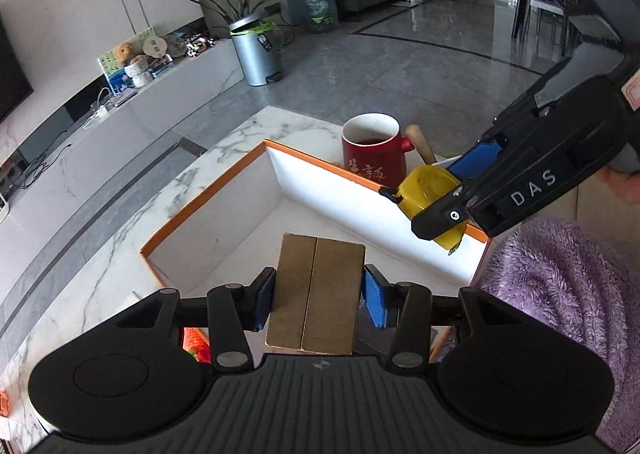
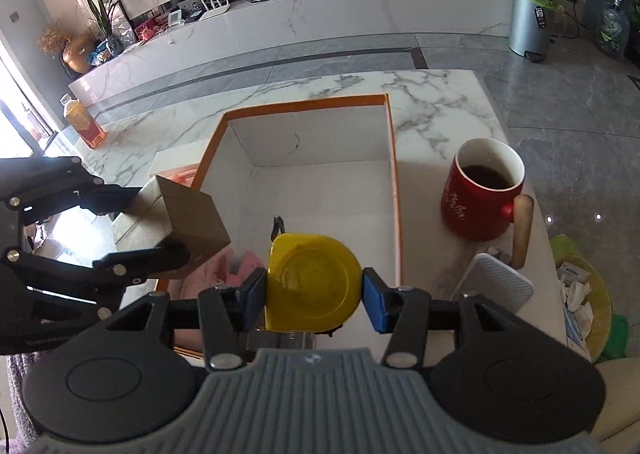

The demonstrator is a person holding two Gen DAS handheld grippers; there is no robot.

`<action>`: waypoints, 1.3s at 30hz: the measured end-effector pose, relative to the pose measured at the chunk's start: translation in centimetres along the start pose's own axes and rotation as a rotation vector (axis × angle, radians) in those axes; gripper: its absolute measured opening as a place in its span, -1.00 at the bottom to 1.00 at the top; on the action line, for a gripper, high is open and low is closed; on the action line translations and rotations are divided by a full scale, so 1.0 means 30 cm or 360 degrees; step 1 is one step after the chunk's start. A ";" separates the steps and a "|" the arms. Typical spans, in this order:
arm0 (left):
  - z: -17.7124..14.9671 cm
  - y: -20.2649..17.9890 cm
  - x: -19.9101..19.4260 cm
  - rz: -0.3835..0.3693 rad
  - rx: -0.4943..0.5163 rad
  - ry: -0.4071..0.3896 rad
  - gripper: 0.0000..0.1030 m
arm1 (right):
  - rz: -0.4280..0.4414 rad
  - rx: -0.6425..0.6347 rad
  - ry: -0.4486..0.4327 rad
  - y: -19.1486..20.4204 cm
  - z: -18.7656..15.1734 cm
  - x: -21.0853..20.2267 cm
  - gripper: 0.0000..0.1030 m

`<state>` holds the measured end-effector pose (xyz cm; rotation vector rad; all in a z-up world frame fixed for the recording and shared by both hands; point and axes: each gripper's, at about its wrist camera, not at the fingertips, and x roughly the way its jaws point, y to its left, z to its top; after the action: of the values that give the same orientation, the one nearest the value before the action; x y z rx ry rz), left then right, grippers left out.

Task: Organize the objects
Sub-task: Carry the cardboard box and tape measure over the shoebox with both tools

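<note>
My left gripper [image 1: 318,294] is shut on a small brown cardboard box [image 1: 316,290] and holds it over the near edge of an open orange-rimmed white box [image 1: 208,197]. It also shows at the left of the right wrist view [image 2: 160,221] with the brown box [image 2: 196,221]. My right gripper [image 2: 314,290] is shut on a yellow tape measure [image 2: 314,286] above the orange-rimmed box [image 2: 394,157]. In the left wrist view the right gripper [image 1: 452,189] holds the tape measure [image 1: 428,189] over the box's right rim. The box's visible inside is bare.
A red mug [image 2: 480,189] with dark liquid and a wooden handle stands on the marble table [image 2: 432,101] right of the box. A white device [image 2: 500,282] lies near it. A bottle [image 2: 82,121] stands far left. Purple fluffy fabric [image 1: 560,286] lies right. Pink cloth [image 2: 236,270] lies by the box.
</note>
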<state>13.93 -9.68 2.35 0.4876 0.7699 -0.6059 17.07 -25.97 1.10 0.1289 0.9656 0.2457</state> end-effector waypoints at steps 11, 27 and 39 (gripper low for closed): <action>0.047 -0.055 0.227 -0.0181 0.0093 0.0072 0.05 | 0.0031 -0.0052 0.0069 -0.087 0.063 0.042 0.03; 0.049 -0.094 0.425 -0.0509 0.0201 0.0281 0.05 | 0.0020 -0.0004 0.0148 -0.152 0.061 0.080 0.03; 0.039 -0.089 0.493 -0.0635 0.0169 0.0384 0.06 | 0.0018 0.0002 0.0190 -0.157 0.043 0.121 0.03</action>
<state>21.12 -17.09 -8.62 0.5144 1.0808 -0.9739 20.82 -29.55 -2.08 0.1220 1.0837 0.2654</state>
